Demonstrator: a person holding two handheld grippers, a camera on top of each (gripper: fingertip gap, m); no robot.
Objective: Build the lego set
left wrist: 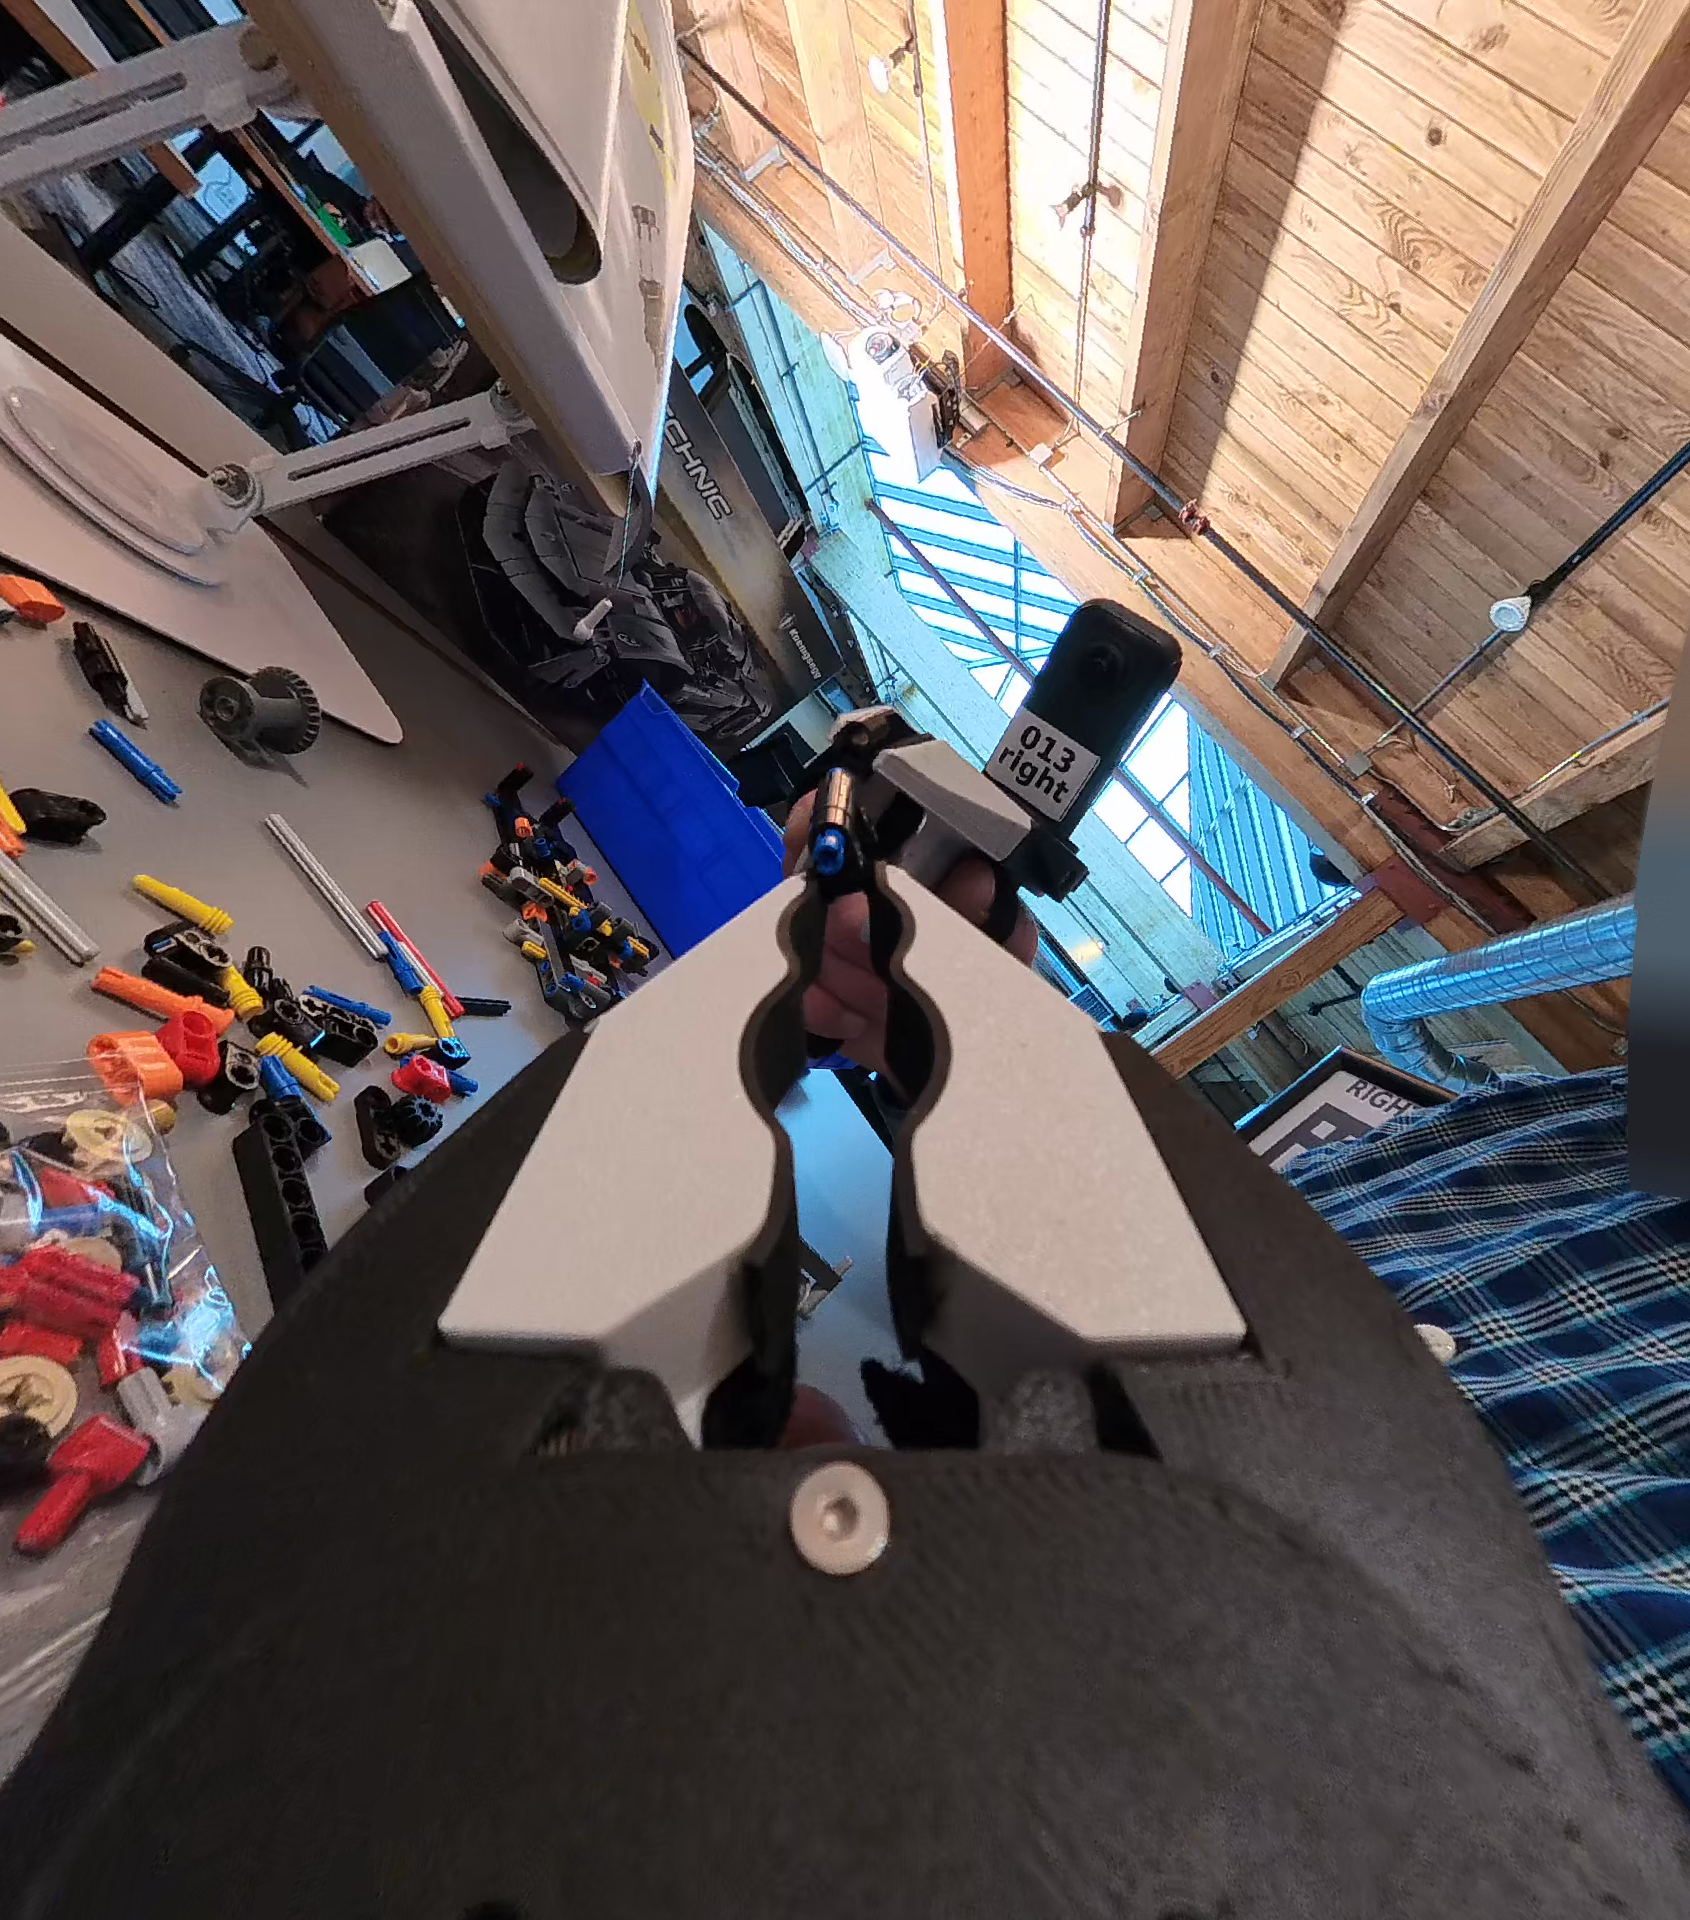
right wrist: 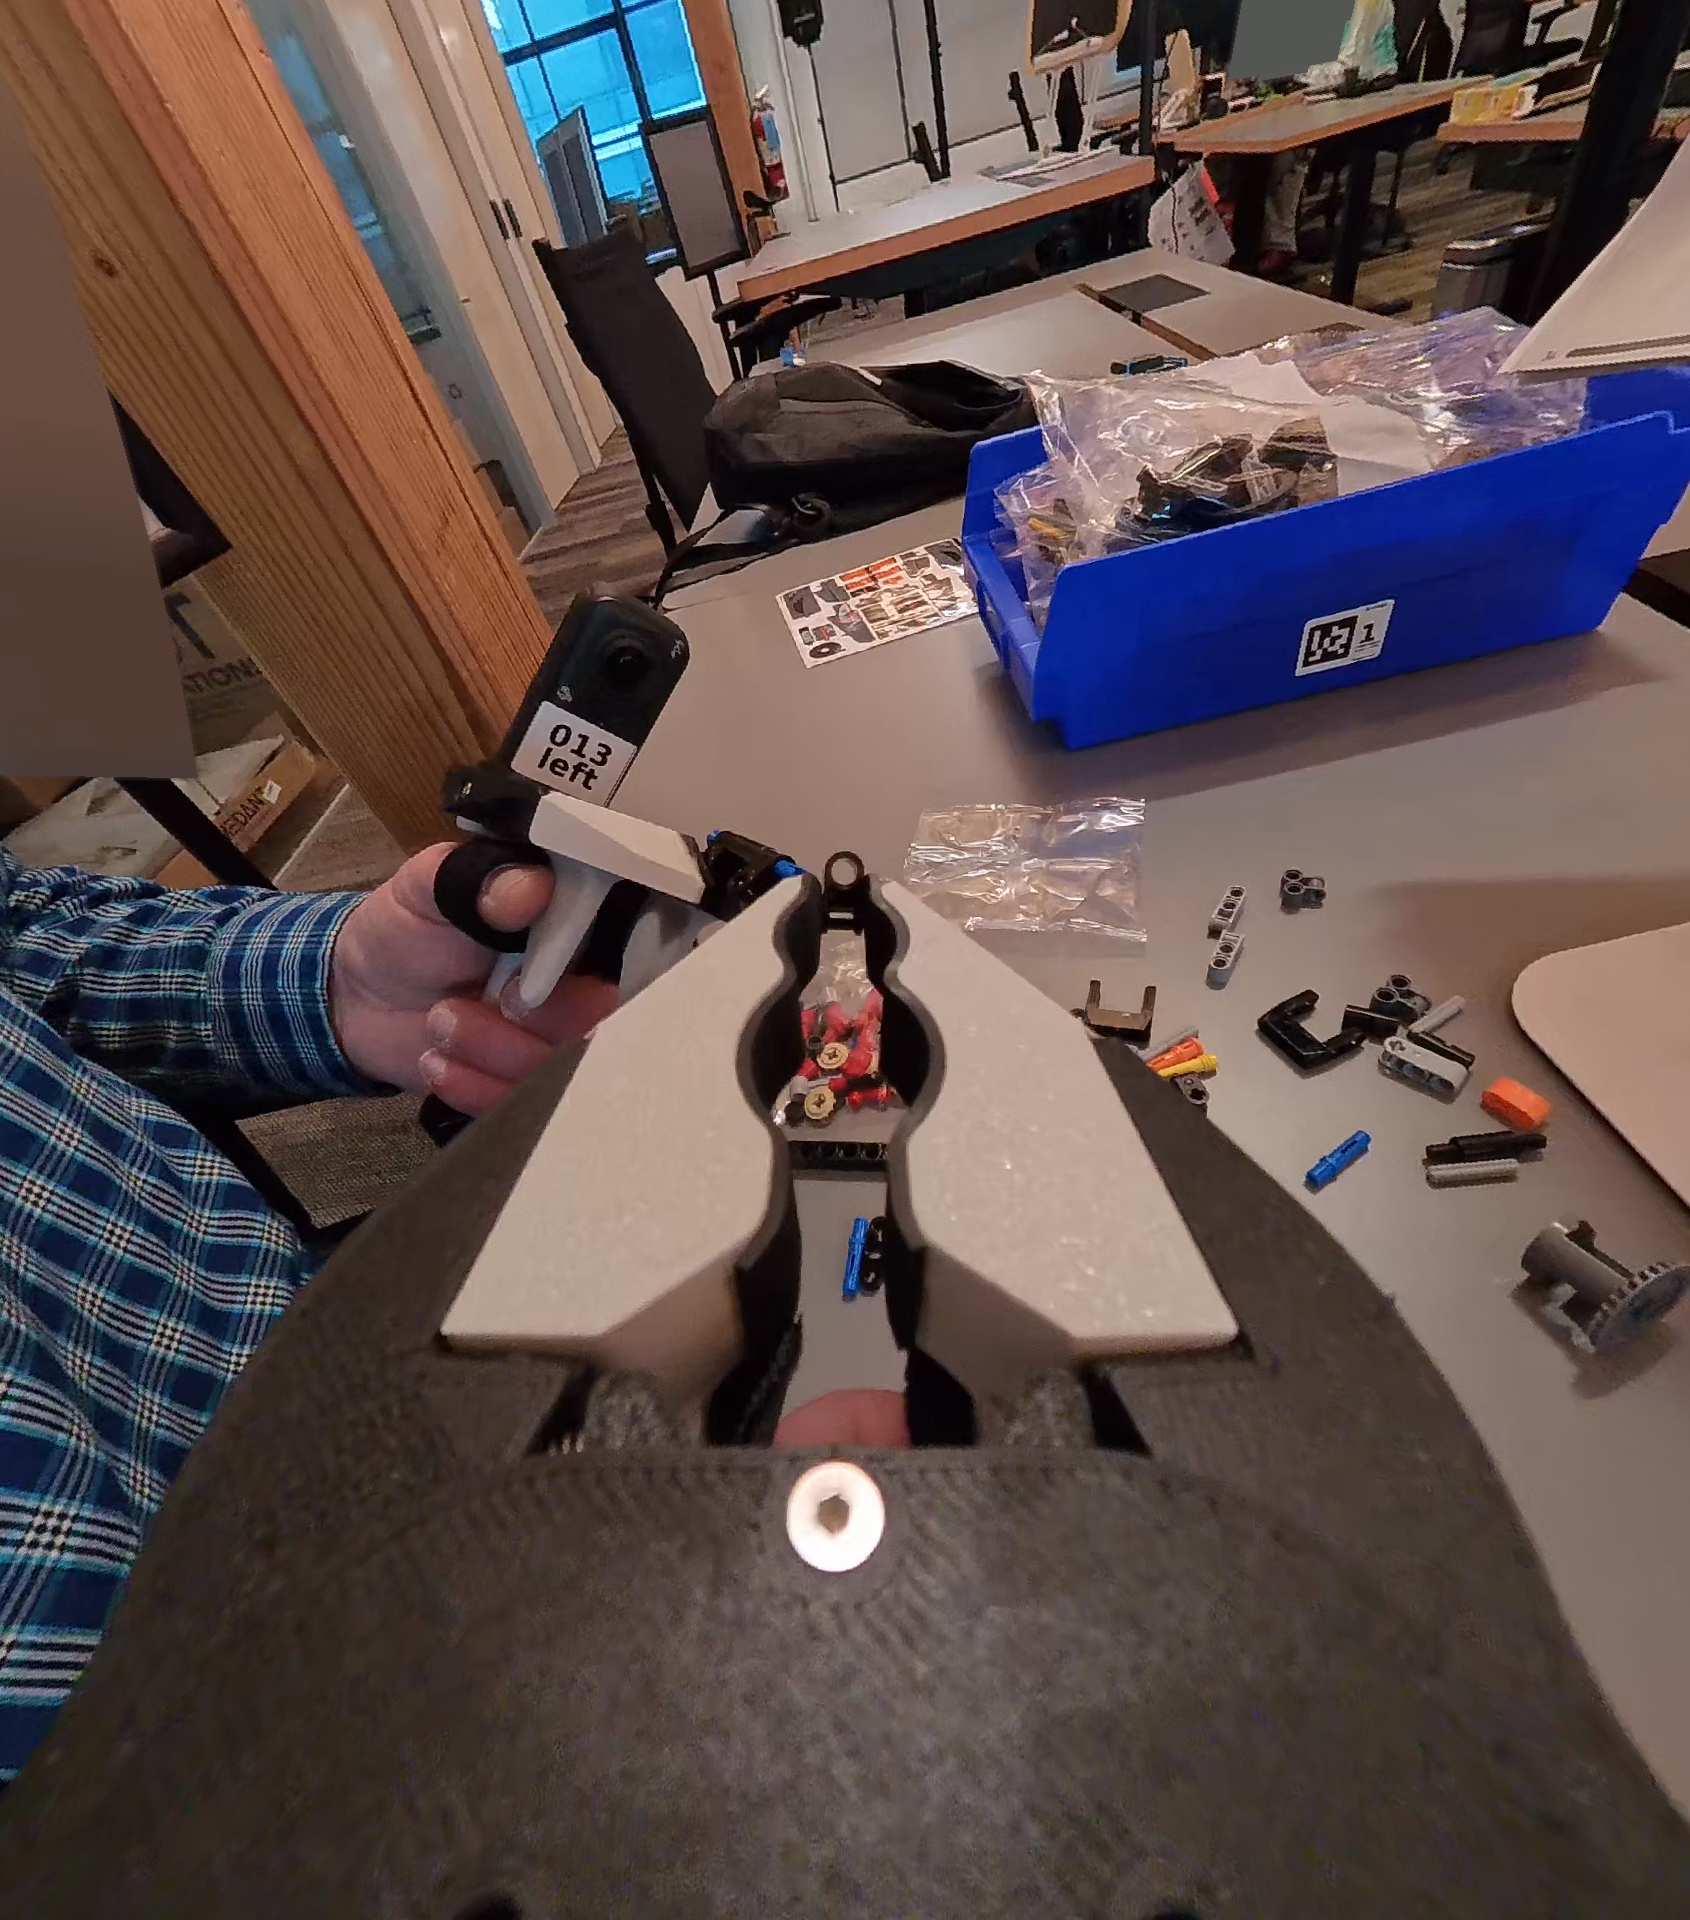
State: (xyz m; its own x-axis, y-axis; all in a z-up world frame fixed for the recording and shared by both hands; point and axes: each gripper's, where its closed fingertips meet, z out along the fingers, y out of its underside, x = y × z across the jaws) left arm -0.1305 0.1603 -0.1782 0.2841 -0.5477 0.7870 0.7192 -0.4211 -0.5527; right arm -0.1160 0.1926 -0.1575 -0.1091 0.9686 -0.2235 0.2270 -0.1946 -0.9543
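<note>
In the left wrist view my left gripper is shut on a small black Lego assembly with a blue pin, held in the air above the grey table. The right gripper is just beyond it, touching the same cluster. In the right wrist view my right gripper is shut on a black connector with a ring end. The left gripper comes in from the left with its black-and-blue assembly right next to the connector. Whether the two pieces are joined is hidden.
Loose Lego parts lie on the table, with a bag of red parts, a grey differential gear, an empty clear bag, a sticker sheet and a blue bin of bagged parts. A person's plaid sleeve is at the left. The left gripper's tips are roughly 5 cm from the right gripper's.
</note>
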